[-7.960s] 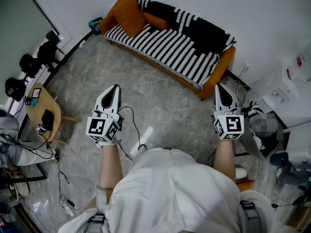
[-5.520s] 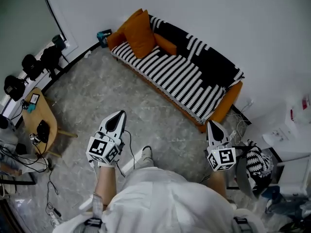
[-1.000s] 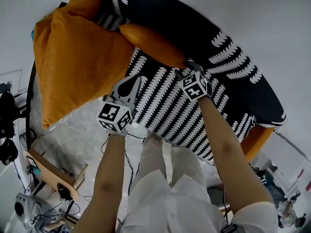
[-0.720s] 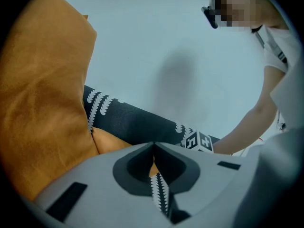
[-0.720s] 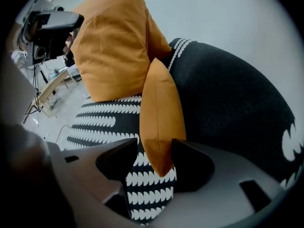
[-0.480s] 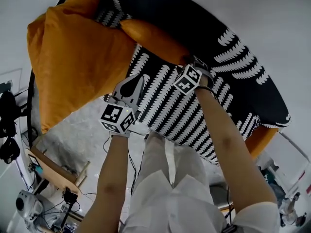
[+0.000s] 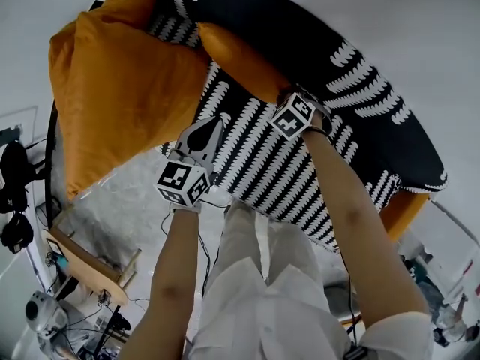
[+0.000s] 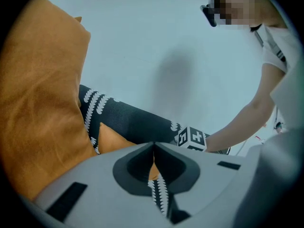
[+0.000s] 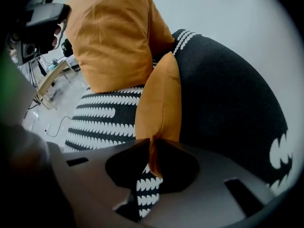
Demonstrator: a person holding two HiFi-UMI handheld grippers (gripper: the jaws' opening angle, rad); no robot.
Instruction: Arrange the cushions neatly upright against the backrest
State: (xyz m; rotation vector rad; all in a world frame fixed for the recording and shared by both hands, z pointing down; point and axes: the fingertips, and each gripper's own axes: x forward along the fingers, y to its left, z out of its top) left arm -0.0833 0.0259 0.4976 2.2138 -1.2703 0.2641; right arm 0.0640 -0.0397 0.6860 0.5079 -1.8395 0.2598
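Observation:
A small orange cushion (image 7: 240, 62) (image 9: 159, 99) lies on the sofa seat along the black-and-white throw (image 7: 262, 156) over the backrest. My right gripper (image 9: 153, 150) points steeply down at its near corner. Its jaws have just been closing, and the orange corner is pinched between them. In the head view only its marker cube (image 7: 295, 116) shows. A large orange cushion (image 7: 112, 88) (image 8: 38, 103) stands upright at the sofa's left end. My left gripper (image 7: 211, 126) (image 8: 153, 148) hovers shut and empty over the seat's front, beside the large cushion.
The sofa's orange arm (image 7: 401, 208) shows at the right end. A wooden side table (image 7: 79, 265) and camera gear (image 7: 15, 193) with cables stand on the grey floor to the left. A white wall runs behind the sofa.
The right gripper's cube has rolled and shifted a little up the picture onto the small cushion's end. The left gripper has stayed about where it was.

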